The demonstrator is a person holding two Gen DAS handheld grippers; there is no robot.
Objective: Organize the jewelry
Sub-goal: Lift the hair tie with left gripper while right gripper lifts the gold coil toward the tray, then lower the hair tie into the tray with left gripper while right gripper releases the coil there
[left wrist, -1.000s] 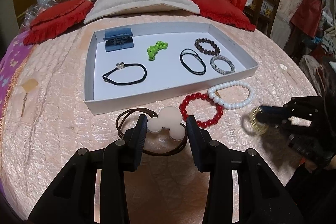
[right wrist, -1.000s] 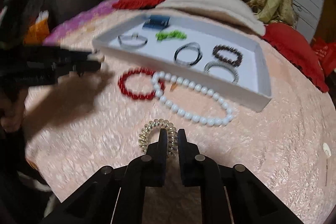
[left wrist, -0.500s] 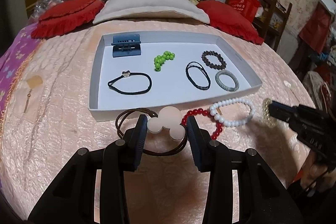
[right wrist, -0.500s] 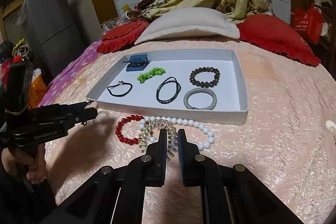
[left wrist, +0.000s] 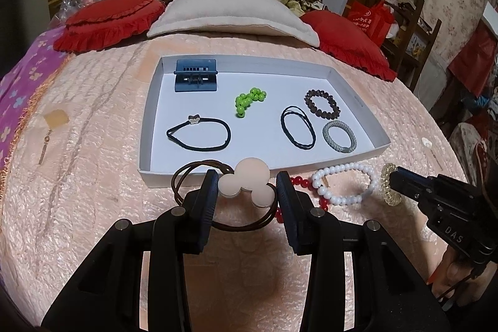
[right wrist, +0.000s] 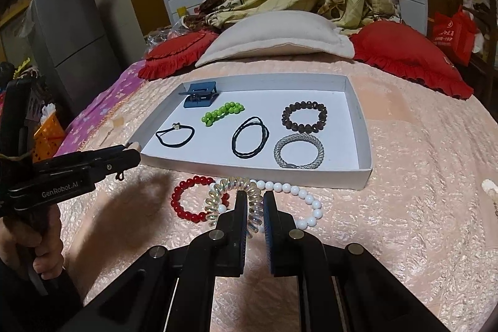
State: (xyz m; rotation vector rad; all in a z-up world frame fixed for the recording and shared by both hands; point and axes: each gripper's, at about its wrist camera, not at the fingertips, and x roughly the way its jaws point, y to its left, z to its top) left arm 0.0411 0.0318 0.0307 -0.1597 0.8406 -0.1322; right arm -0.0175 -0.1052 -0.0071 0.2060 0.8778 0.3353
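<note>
My left gripper (left wrist: pixel 246 187) is shut on a brown hair tie with a pink mouse-shaped charm (left wrist: pixel 247 180), held above the bedspread just short of the white tray's (left wrist: pixel 149 114) near wall. My right gripper (right wrist: pixel 255 201) is shut on a clear spiral hair tie (right wrist: pixel 233 195), also seen in the left wrist view (left wrist: pixel 387 184), held above the white bead bracelet (right wrist: pixel 306 201) and red bead bracelet (right wrist: pixel 186 201) on the bedspread. The tray holds a blue hair clip (left wrist: pixel 195 79), green beads (left wrist: pixel 247 100), black hair ties (left wrist: pixel 199 134), a brown bracelet (left wrist: pixel 322 103) and a grey band (left wrist: pixel 339 136).
The tray lies on a pink quilted bedspread (left wrist: pixel 77 176). Red cushions (left wrist: pixel 109 21) and a beige pillow (left wrist: pixel 230 11) lie behind it, under a draped floral blanket. A small earring card (left wrist: pixel 56 117) lies left of the tray. A fridge (right wrist: pixel 68 42) stands at far left.
Both grippers have risen and moved toward the tray with their hair ties. The right gripper has swung from the bedspread's right side to above the red and white bracelets.
</note>
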